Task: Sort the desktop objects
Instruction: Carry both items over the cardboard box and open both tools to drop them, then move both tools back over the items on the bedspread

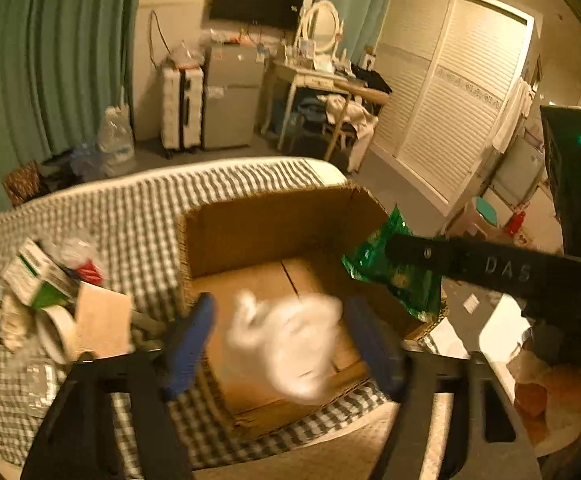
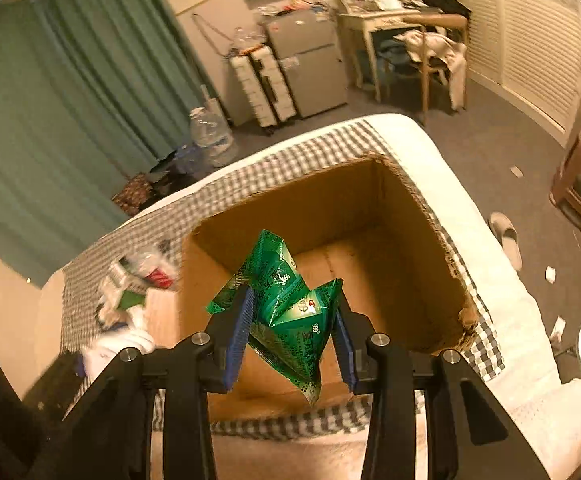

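Observation:
An open cardboard box [image 1: 250, 228] [image 2: 370, 208] sits on a checked cloth. My left gripper [image 1: 286, 344] is open above the box; a blurred white crumpled bag [image 1: 290, 344] is between its blue fingers, apart from both, over the box floor. My right gripper [image 2: 294, 320] is shut on a crumpled green packet [image 2: 286, 312] and holds it over the box opening. The packet [image 1: 394, 268] and the right gripper's black finger [image 1: 490, 268] also show at the box's right edge in the left wrist view.
A pile of desktop objects [image 1: 50, 292] [image 2: 134, 284] lies left of the box: small boxes, a tape roll, a brown card, plastic wrap. The checked cloth [image 1: 130, 208] covers a round-edged table. Behind stand curtains, a suitcase, a desk and a chair.

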Action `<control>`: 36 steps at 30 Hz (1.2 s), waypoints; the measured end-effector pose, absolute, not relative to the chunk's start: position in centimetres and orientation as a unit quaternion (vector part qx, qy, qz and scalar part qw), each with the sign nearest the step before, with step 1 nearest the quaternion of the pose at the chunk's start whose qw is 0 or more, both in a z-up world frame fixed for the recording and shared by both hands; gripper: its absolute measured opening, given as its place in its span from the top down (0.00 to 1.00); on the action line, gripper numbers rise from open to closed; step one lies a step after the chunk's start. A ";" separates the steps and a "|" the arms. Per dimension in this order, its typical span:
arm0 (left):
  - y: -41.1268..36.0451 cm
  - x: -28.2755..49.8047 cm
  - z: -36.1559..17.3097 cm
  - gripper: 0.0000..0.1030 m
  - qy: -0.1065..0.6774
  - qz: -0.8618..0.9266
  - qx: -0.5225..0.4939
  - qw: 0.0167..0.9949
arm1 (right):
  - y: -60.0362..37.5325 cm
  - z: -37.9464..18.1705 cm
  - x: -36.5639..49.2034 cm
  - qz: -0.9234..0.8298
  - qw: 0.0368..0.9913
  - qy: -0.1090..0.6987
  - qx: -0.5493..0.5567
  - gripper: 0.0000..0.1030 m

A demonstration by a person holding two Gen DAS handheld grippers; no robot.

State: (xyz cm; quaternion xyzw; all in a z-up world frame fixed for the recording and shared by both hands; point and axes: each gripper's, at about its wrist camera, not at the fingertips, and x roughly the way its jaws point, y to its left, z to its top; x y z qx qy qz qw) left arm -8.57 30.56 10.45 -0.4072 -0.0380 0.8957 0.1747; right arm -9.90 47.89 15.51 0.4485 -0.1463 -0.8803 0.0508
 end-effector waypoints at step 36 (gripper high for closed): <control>1.6 3.1 2.6 0.00 -0.011 0.903 -0.423 -0.078 | 22.0 11.8 -2.1 -0.870 0.177 -0.130 0.442 0.08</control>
